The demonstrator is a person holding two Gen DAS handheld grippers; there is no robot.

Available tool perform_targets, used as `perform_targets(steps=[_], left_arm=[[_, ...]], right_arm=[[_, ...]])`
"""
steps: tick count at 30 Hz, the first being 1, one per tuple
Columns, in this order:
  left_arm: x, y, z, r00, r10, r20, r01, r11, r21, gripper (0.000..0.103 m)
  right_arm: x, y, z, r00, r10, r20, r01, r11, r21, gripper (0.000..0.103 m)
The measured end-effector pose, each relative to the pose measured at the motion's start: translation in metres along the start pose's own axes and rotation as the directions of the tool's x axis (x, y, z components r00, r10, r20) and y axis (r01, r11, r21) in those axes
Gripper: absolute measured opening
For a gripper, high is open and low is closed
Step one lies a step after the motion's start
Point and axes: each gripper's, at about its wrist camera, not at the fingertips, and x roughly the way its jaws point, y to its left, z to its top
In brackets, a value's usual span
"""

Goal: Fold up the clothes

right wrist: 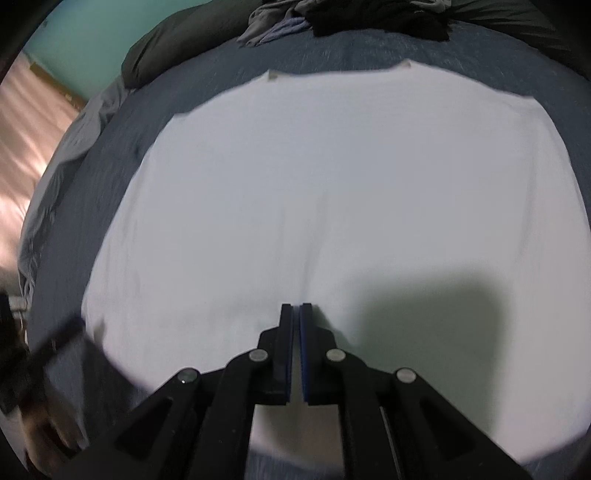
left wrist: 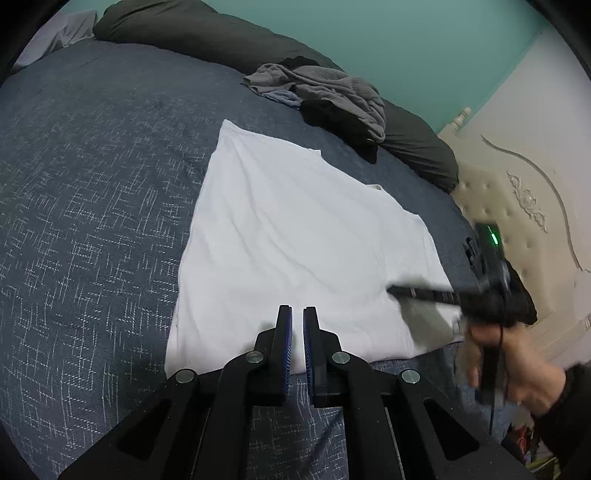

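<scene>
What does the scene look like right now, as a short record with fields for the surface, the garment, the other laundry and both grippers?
surface: bed with dark blue patterned cover
garment: white garment, spread flat on the cover, partly folded
other laundry: crumpled pile of grey and dark clothes beyond the garment, near the dark pillows
left hand-held gripper: fingers nearly closed, holding nothing, at the garment's near edge
right hand-held gripper: closed, empty, over the garment
</scene>
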Motion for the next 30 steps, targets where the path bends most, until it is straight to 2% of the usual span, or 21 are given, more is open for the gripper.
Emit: perform_targets(steps=[3,6,10,11,14,21,24,26,30], left_arm=[[-0.003,0.000,-0.001,1.000,0.008,0.000,-0.008,1.000,0.000,0.006],[-0.007,-0.002,-0.001,1.000,0.012,0.007,-0.012,1.000,0.002,0.006],[-0.010,-0.004,0.000,1.000,0.009,0.013,-0.009,1.000,-0.006,0.007],[-0.012,-0.003,0.000,1.000,0.006,0.014,-0.006,1.000,-0.015,0.008],[-0.017,0.000,-0.002,1.000,0.006,0.022,-0.006,0.999,-0.042,0.022],[-0.031,0.022,-0.022,0.999,0.048,0.011,-0.045,0.985,-0.167,0.042],[-0.026,0.035,-0.034,1.000,-0.003,0.000,0.003,0.962,-0.272,0.048],[-0.022,0.042,-0.040,1.000,-0.024,-0.001,0.022,0.944,-0.330,0.049],[-0.016,0.048,-0.043,1.000,-0.017,0.008,0.018,0.926,-0.378,0.049]], right_arm=[[-0.008,-0.001,-0.030,1.000,0.004,-0.006,-0.004,1.000,0.000,0.003],[-0.019,-0.002,-0.047,1.000,0.008,0.000,-0.008,1.000,0.003,0.003],[-0.025,0.000,-0.064,0.999,0.027,-0.044,-0.027,1.000,0.000,0.003],[-0.026,0.000,-0.068,0.998,0.034,-0.055,-0.034,0.999,0.000,0.003],[-0.034,-0.007,-0.077,0.997,0.061,-0.047,-0.060,0.998,0.030,0.003],[-0.064,-0.045,-0.092,0.986,0.139,0.092,-0.151,0.979,0.137,0.003],[-0.076,-0.061,-0.100,0.976,0.162,0.145,-0.185,0.969,0.165,0.003],[-0.083,-0.071,-0.105,0.968,0.175,0.180,-0.208,0.961,0.182,0.003],[-0.099,-0.090,-0.116,0.951,0.191,0.241,-0.242,0.949,0.202,0.003]])
